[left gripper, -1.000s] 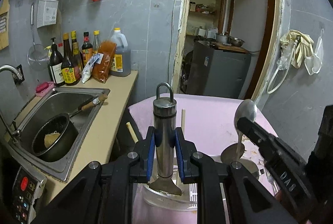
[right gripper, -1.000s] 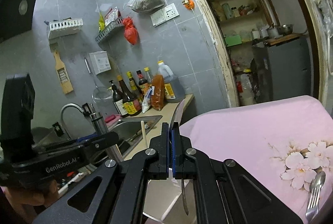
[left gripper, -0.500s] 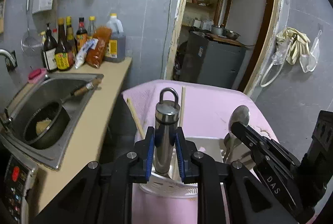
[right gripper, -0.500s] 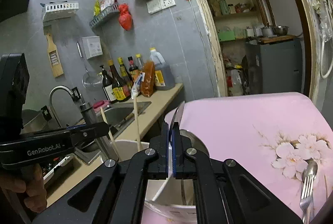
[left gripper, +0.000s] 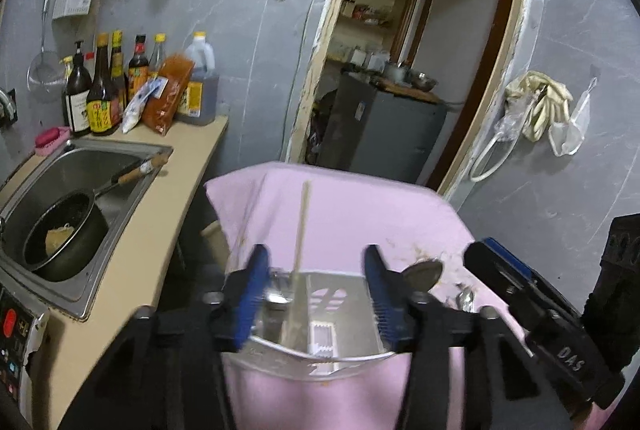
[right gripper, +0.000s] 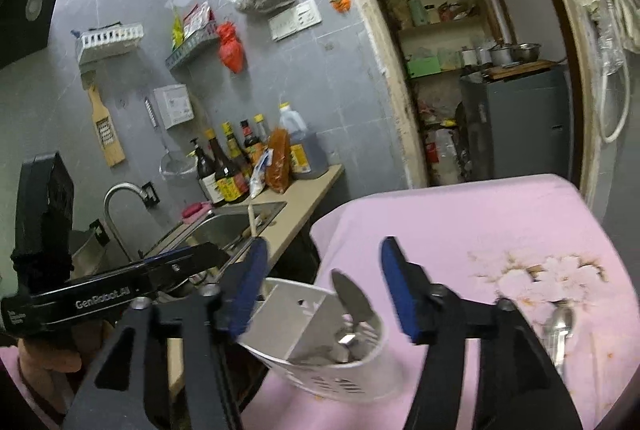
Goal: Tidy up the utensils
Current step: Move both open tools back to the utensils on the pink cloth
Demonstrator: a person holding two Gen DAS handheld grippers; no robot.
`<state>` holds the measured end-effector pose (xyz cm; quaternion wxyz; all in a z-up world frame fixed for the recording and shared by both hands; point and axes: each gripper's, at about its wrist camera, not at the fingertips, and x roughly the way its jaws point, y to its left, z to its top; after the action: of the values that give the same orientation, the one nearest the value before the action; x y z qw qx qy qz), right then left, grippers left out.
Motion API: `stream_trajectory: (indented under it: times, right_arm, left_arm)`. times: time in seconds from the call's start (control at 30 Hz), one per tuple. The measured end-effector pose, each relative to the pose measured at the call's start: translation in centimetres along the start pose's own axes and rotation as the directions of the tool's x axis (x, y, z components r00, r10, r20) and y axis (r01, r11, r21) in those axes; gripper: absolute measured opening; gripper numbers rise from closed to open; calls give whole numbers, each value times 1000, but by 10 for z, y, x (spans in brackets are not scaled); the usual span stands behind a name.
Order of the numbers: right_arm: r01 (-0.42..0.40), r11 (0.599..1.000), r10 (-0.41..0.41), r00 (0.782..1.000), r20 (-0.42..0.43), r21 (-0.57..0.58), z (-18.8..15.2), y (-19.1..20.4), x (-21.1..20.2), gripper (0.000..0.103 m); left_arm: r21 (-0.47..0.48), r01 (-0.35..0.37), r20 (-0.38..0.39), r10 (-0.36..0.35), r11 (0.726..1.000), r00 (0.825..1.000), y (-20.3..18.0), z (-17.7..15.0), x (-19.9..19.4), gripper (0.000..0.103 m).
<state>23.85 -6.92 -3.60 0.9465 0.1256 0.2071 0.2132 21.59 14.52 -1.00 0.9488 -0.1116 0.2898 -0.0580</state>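
Note:
A white slotted utensil holder (left gripper: 320, 346) (right gripper: 320, 354) stands on the pink tablecloth (left gripper: 340, 206) (right gripper: 460, 222). My left gripper (left gripper: 314, 294) is open and empty just above its rim. My right gripper (right gripper: 326, 282) is open and empty above the same holder. Inside the holder are a chopstick (left gripper: 301, 230), a metal peeler (left gripper: 280, 298) and a knife (right gripper: 352, 300) with its blade tip up. A spoon bowl (left gripper: 424, 272) shows by the holder's right side. A spoon (right gripper: 562, 326) lies on the cloth at the right.
A steel sink (left gripper: 60, 190) with a black pot (left gripper: 64, 234) is on the counter at left. Sauce bottles (left gripper: 104, 86) stand at the wall behind it. A doorway (left gripper: 400, 50) opens beyond the table. A faucet (right gripper: 124, 198) shows in the right wrist view.
Both grippers opened. The left let go of the metal peeler and the right let go of the knife; both now rest in the holder. Both grippers sit lower, over the holder.

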Motion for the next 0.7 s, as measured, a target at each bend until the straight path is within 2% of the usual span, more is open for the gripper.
stream_trajectory:
  times: [0.1, 0.13, 0.23, 0.3, 0.4, 0.57, 0.7]
  right_arm:
    - [46, 999, -46, 999, 20, -1, 9, -14, -21, 71]
    - [63, 998, -63, 998, 26, -2, 12, -19, -27, 77]
    - [116, 993, -115, 992, 53, -1, 21, -34, -46, 93]
    - [144, 990, -144, 987, 66, -1, 26, -43, -58, 98]
    - [223, 975, -221, 972, 82, -20, 31, -58, -78, 102]
    - [360, 929, -348, 929, 121, -87, 32, -79, -109, 102]
    - [411, 904, -394, 908, 143, -116, 33, -93, -130, 102]
  left_arm:
    - [5, 0, 36, 0, 1000, 999, -12, 2, -5, 62]
    - [10, -2, 49, 2, 1000, 999, -16, 2, -7, 64]
    - [39, -17, 99, 13, 999, 995, -35, 1, -14, 82]
    - [63, -40, 143, 31, 997, 989, -50, -1, -20, 94]
    - [94, -68, 202, 47, 993, 978, -73, -5, -27, 102]
    - [134, -78, 258, 41, 988, 965, -110, -16, -33, 103]
    - [165, -91, 274, 42, 982, 961, -137, -27, -29, 103]
